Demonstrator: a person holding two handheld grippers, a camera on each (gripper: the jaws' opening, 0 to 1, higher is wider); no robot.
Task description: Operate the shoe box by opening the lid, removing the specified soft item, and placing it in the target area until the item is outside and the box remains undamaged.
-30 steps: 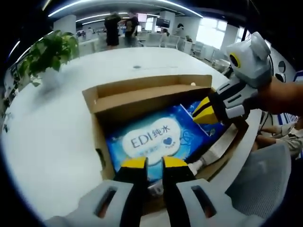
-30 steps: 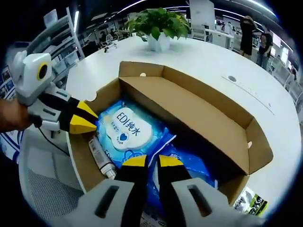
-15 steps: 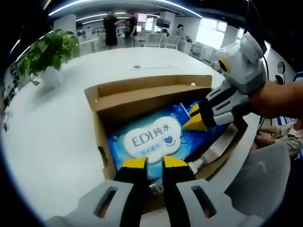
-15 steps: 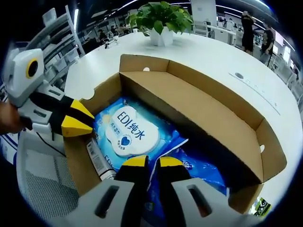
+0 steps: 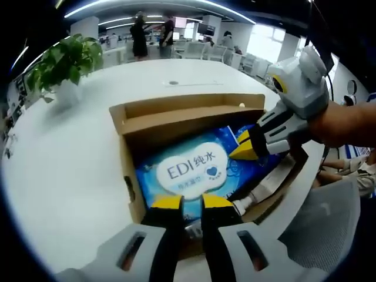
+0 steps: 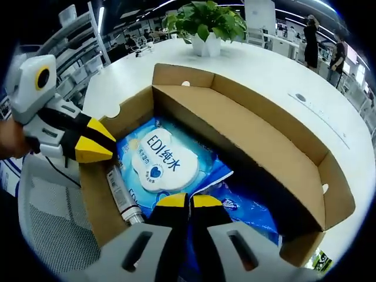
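1. Shoe box (image 6: 247,135): brown cardboard, lid already folded back, standing on a white round table (image 5: 70,153). No tears seen on the walls.

2. Wet-wipes pack (image 6: 161,161): blue soft pack with a white "EDI" label, lying flat inside the shoe box (the item to come out, by my reading). It is not yet outside.

3. Tube (image 6: 120,197): slim, lying inside the shoe box along the wall, just beside the wet-wipes pack.

4. Right gripper (image 6: 181,201): tips drawn together to a very narrow gap over the pack's near edge. Whether film is pinched between them I cannot tell.

5. Left gripper (image 5: 185,202): jaws narrow, a small gap between them, poised over the shoe box's near wall and grasping nothing visible.

6. Risks, as judged:
   - A pinch on loose film alone may slip, dropping the pack back into the shoe box.
   - A slanted lift could drag the pack against the folded flap (image 6: 235,126) and crease it.
   - The tube may ride out with the pack.
   - The left gripper, pressing the near wall, could buckle the cardboard.

7. Potted plant (image 6: 208,26): beyond the shoe box, well apart.
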